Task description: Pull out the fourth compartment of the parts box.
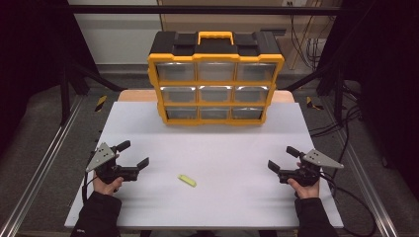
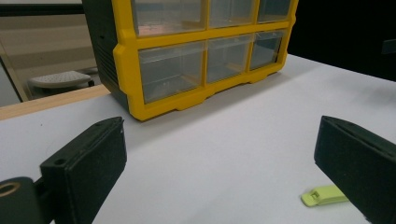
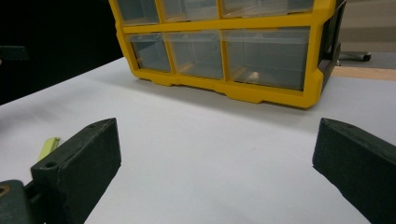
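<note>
L→R, high view: dark floor w/ an aluminium rail (image 1: pixel 39 158) running diagonally along the left side, black frame posts behind it. White bench (image 1: pixel 212 163) top, matte, bare except for items below; a wood edge (image 1: pixel 133 95) sticks out from under it at the far side.

Left gripper (image 1: pixel 134 157) near the bench's left edge, held in a hand (image 1: pixel 107 183) w/ dark sleeve, grey three-cornered plate on top. Fingers (image 2: pixel 86 163) released, wide gap, nothing between them, raised off the surface. In left gripper view they frame the bench and the organiser's lower left corner.

Small yellow-green clip (image 1: pixel 187 180), flat piece, lies on the bench between the two grippers, nearer the left one, slightly toward the person's side. In left gripper view it sits just beside the right-hand finger, partly hidden by it. Can't tell exactly what it is.

Yellow/black drawer organiser (image 1: pixel 216 79) stands upright at the far centre of the bench, 3x3 clear drawers, yellow handle on top. Drawers all closed; contents not readable.

Right gripper (image 1: pixel 280 159) near the bench's right edge, same setup, cable trailing off to the right. Fingers (image 3: pixel 77 165) released too, wide apart, empty.

Right of bench: more dark floor, loose black cables (image 1: pixel 346 123), black frame post. Back wall light, w/ cables hanging at upper right.
</note>
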The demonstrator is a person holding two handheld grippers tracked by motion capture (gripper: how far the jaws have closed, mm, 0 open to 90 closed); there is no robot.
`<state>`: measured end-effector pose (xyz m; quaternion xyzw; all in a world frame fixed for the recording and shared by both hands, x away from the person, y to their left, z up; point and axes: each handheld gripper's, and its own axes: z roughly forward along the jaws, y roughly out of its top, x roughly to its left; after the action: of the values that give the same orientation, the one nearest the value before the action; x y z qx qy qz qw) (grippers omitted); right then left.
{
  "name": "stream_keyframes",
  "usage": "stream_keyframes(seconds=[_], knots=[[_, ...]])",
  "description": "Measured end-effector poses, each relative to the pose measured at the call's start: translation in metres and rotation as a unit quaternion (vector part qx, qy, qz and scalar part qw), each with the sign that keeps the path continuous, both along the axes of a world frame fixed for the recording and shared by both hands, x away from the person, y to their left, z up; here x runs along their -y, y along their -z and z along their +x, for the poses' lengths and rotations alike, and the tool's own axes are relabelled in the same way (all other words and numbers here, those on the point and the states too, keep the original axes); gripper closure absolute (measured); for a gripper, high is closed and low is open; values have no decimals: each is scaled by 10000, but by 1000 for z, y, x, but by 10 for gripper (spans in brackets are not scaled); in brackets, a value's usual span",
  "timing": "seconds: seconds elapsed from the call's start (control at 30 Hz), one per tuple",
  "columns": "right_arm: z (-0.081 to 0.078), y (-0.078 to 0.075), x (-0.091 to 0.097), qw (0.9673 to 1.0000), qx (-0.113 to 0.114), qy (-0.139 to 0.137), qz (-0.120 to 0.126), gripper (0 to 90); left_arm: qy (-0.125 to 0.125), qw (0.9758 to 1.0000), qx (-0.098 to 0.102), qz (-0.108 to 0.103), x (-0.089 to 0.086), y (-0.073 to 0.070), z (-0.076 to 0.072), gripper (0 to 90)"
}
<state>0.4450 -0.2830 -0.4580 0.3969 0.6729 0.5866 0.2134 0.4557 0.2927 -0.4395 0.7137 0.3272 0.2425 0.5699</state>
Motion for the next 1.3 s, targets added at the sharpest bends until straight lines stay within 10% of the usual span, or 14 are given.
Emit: stream_keyframes(seconds=[1.3], knots=[[1,-1,1,9999,28,97,-57,18,55,9995,-37,316,16,-25,11,26]])
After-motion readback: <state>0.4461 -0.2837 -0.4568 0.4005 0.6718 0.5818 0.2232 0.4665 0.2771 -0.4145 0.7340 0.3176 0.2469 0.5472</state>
